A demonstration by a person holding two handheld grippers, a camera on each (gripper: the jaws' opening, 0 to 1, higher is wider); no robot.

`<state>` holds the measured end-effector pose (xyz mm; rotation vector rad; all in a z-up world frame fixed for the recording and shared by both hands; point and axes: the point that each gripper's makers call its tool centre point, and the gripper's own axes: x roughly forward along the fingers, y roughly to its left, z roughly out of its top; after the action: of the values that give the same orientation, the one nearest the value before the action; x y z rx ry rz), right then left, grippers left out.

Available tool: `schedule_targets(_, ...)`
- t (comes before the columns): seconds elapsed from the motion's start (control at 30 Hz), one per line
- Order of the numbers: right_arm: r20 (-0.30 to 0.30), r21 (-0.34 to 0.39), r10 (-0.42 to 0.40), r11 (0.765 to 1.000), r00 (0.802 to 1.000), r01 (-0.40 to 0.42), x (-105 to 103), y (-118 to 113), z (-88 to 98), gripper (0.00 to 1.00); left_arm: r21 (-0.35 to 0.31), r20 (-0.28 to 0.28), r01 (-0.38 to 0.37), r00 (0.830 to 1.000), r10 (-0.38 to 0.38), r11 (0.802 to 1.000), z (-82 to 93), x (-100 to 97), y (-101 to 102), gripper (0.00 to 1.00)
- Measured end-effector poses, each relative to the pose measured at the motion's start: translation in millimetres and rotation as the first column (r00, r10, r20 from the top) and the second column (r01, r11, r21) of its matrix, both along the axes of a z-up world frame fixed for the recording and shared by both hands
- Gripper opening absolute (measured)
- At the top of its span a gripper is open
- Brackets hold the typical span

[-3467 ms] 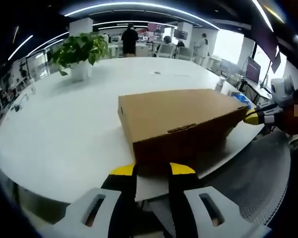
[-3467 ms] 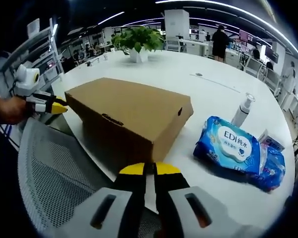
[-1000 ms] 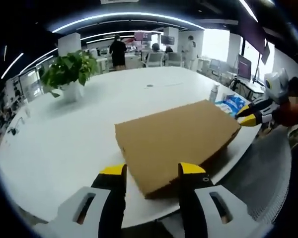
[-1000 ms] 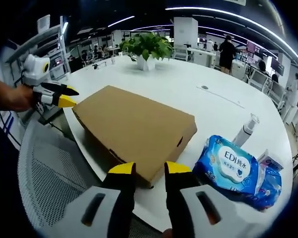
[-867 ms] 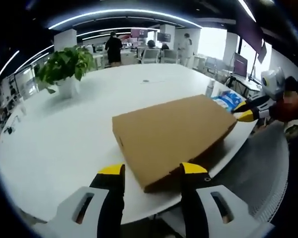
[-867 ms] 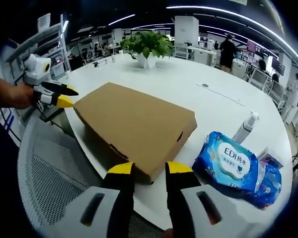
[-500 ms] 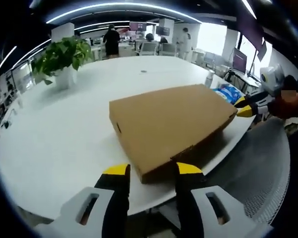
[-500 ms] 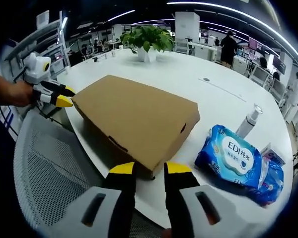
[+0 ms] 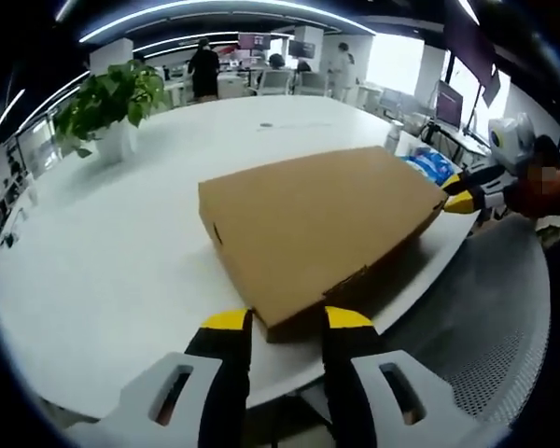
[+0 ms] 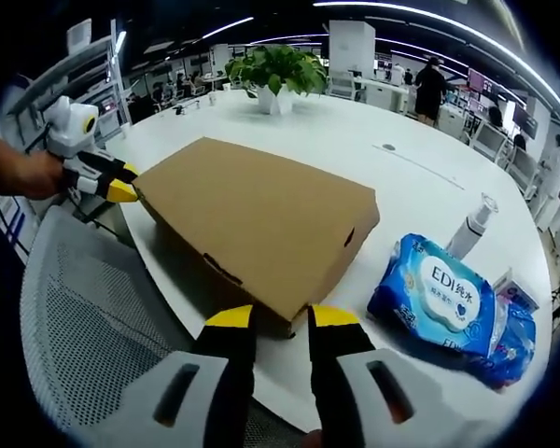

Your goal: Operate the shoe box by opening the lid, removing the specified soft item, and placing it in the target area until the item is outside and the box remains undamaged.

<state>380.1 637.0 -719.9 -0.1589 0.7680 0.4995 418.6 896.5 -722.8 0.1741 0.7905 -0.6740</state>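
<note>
Cardboard shoe box lies closed at near edge of white table. Left gripper and right gripper, jaws parted, straddle front corners, nothing gripped. Judgement: pinch lid lip only, lift both corners evenly, avoid creasing cardboard.

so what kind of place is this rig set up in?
Likely an open-plan office: a big white table holding the shoe box, a mesh office chair beside it, a potted plant, and people at desks behind.

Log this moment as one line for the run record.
shoe box: lid shut, on table | left gripper: open, front corner | right gripper: open, other front corner | wipes pack: beside box
</note>
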Motion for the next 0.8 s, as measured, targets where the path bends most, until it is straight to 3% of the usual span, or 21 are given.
schedule_targets(0.8, 0.033, -0.024, -0.037, 0.999, 0.999, 0.038, 44, -23, -1.0, 0.19, 0.019, 0.034, 0.03, 0.999, -0.03, 0.999, -0.2, 49.1, -25, 0.27)
